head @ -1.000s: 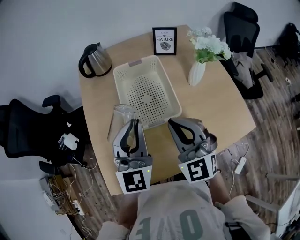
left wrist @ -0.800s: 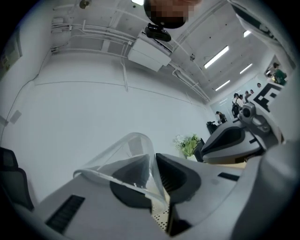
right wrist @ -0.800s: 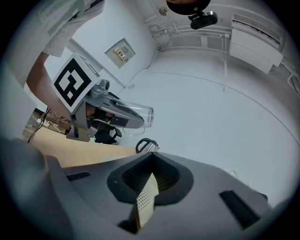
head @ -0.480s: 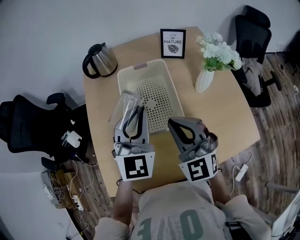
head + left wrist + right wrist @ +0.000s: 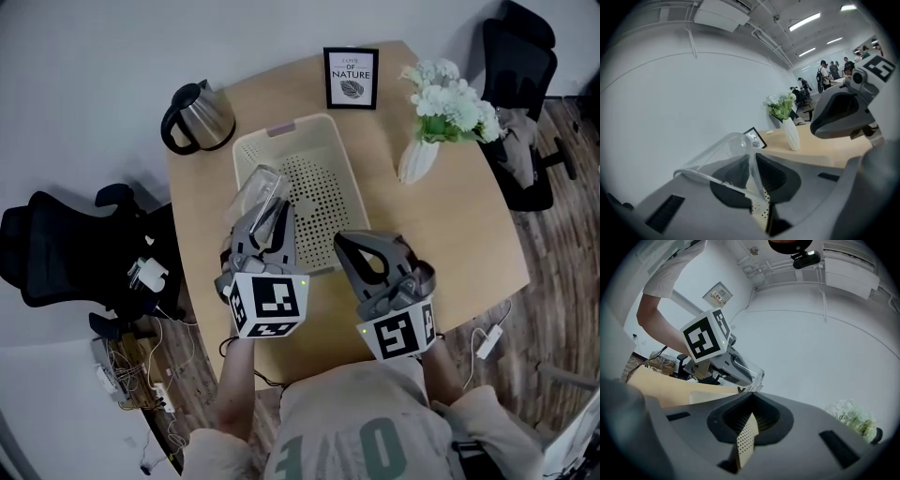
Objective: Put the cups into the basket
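Cup (image 5: 255,190), clear plastic, clamped by its thin wall in the left gripper (image 5: 270,212). Seen along that gripper's own jaws (image 5: 750,154): closed down to a narrow gap, one jaw inside the cup's mouth and one outside, pressing on the wall. Tilted over, base pointing away from the gripper, mouth toward it. Held over the near-left corner of the basket (image 5: 314,187), overlapping its left rim in the head view; touching the basket or clear of it, cannot tell.

Right gripper (image 5: 347,242) just beside the left one, over the table (image 5: 441,225) at the basket's near edge. Tips brought together (image 5: 752,394), gripping nothing, only a sliver of the perforated basket showing behind the jaws.

Counted outward from there:
- Two grippers, each with one marker cube.
- One cup in sight.
- One cream basket with a perforated floor, in the middle of the table, nothing lying on the bare part of its floor.
- One steel kettle (image 5: 202,114) with a black handle, beyond the basket's far-left corner.
- One framed picture (image 5: 351,78), upright at the far edge.
- One white vase (image 5: 419,159) of white flowers, to the basket's right, well apart from both grippers.
- Two black office chairs, one at the left (image 5: 56,253) and one at the far right (image 5: 520,56).
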